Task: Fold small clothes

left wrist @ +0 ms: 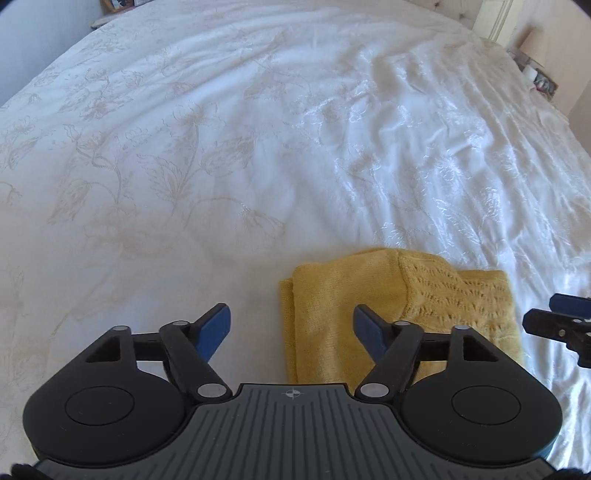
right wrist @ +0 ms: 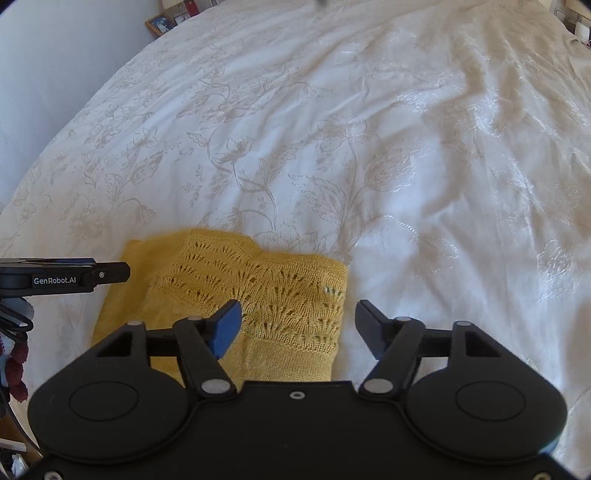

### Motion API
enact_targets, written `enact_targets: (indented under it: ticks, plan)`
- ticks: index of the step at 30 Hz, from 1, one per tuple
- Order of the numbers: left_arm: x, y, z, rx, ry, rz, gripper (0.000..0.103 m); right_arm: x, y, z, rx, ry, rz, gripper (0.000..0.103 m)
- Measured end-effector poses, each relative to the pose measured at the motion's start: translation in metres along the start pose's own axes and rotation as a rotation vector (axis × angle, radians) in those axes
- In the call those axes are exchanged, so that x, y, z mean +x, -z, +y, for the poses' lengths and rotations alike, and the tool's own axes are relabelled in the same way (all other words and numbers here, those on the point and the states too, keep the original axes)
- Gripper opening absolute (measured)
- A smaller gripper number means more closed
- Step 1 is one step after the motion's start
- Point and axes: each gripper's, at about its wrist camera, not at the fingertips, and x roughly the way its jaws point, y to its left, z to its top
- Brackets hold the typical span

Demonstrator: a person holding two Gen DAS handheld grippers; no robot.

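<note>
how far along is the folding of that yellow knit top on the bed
Done: the yellow knitted garment lies in a compact folded bundle on the white floral bedspread. In hand: nothing; the left gripper and right gripper are both open above it. Left: possibly nothing; no other clothes are visible.

A white bedspread (left wrist: 229, 155) with a pale floral pattern covers the bed, smooth on one side and creased on the other. A framed picture (right wrist: 159, 23) stands beyond its far corner, beside a plain pale wall (right wrist: 55, 66). Small blurred items (left wrist: 543, 79) sit past the opposite edge.
</note>
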Motion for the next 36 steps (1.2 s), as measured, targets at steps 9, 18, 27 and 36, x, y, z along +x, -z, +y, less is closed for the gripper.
enact_targets:
  ticks: [9, 18, 27, 36]
  plan:
    - [-0.089, 0.018, -0.023, 0.048, 0.000, -0.089, 0.098, -0.077, 0.026, 0.026, 0.037, 0.047, -0.137, 0.102]
    - [-0.133, 0.038, -0.042, 0.066, -0.030, -0.119, 0.097, -0.120, 0.054, 0.042, 0.058, 0.108, -0.160, 0.102]
    - [-0.158, 0.050, -0.058, -0.007, -0.174, -0.116, 0.097, -0.146, 0.067, 0.042, 0.066, 0.139, -0.156, 0.102]
    - [-0.161, 0.067, -0.074, 0.032, -0.226, -0.063, 0.097, -0.151, 0.074, 0.045, 0.018, 0.132, -0.093, 0.102]
